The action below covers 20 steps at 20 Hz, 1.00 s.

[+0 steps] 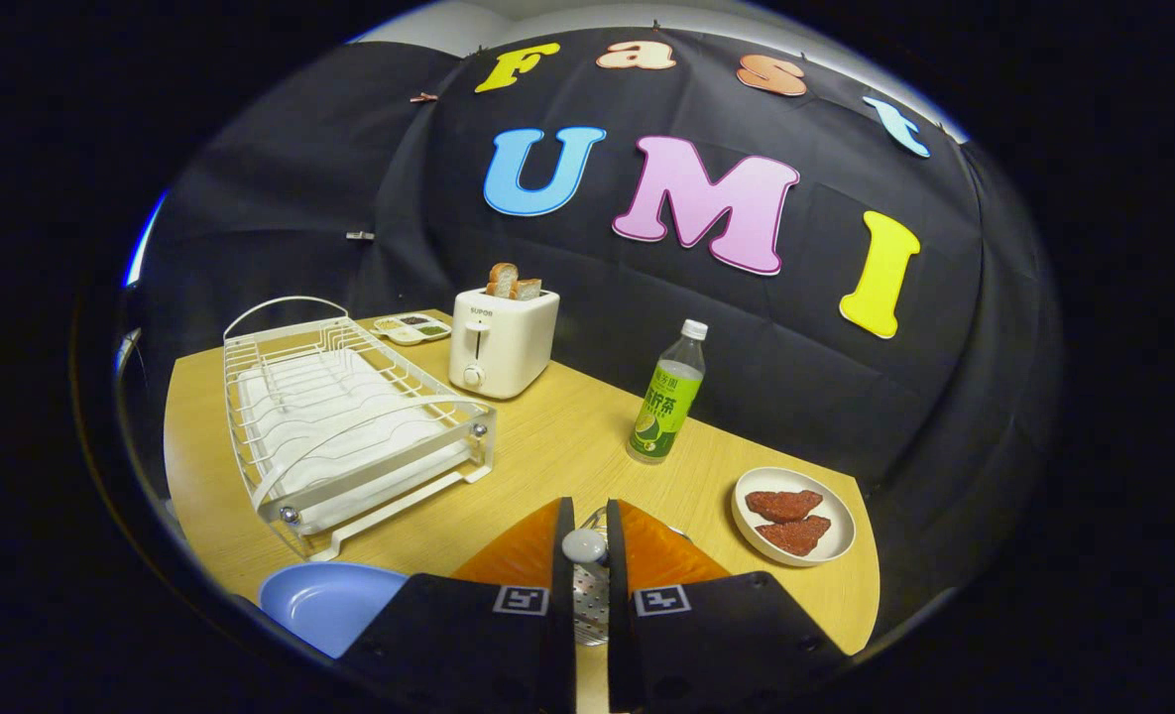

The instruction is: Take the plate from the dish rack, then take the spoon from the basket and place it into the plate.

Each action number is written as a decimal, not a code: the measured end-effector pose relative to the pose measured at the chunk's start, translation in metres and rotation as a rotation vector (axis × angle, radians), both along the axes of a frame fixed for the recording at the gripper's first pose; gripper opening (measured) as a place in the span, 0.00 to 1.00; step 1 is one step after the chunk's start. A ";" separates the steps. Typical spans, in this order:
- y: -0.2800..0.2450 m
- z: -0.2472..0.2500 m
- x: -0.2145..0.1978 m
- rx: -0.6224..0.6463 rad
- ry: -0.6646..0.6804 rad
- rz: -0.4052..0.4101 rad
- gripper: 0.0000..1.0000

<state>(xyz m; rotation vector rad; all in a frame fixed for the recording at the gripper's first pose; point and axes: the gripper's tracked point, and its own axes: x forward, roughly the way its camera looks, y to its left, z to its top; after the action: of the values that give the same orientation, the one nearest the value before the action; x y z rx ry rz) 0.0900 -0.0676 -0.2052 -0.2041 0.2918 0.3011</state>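
Tongs (584, 543) nearly closed, pinching the spoon (584, 546) handle above the perforated basket (590, 605); I should lift straight, then swing toward the blue plate (324, 600).

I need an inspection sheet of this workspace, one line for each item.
Surface: wooden table, bare in the middle.
Job's things: blue plate on the table beside the white dish rack, whose slots are empty; spoon between the fingers, over a perforated metal basket.
Clutter: toaster with bread, green bottle, white plate of reddish slices, small divided tray.
Grippers: gripper shut on spoon.
Cables: nothing seen.
Surroundings: black cloth wall.
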 end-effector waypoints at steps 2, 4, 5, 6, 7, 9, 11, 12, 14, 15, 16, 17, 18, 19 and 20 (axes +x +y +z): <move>-0.008 0.003 0.002 0.036 0.024 -0.013 0.15; -0.018 0.008 0.005 0.067 0.047 -0.034 0.13; -0.025 0.012 0.007 0.063 0.043 -0.043 0.11; -0.029 0.017 0.008 0.067 0.040 -0.042 0.11; -0.029 0.024 0.005 0.082 0.039 -0.039 0.11; -0.032 0.039 -0.001 0.121 0.040 -0.031 0.11; -0.033 0.066 -0.007 0.125 -0.001 0.011 0.11; -0.033 0.080 -0.010 0.132 -0.022 0.035 0.11; -0.028 0.106 -0.022 0.173 -0.041 0.076 0.11; -0.026 0.116 -0.027 0.193 -0.040 0.094 0.11; -0.023 0.121 -0.032 0.205 -0.034 0.117 0.11; -0.019 0.127 -0.038 0.210 -0.034 0.137 0.11; -0.014 0.132 -0.043 0.219 -0.035 0.158 0.11; -0.008 0.135 -0.051 0.233 -0.032 0.181 0.11; 0.000 0.137 -0.060 0.245 -0.025 0.204 0.11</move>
<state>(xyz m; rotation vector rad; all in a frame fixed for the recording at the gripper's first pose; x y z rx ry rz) 0.0298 -0.0676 -0.0687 0.0046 0.2068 0.5319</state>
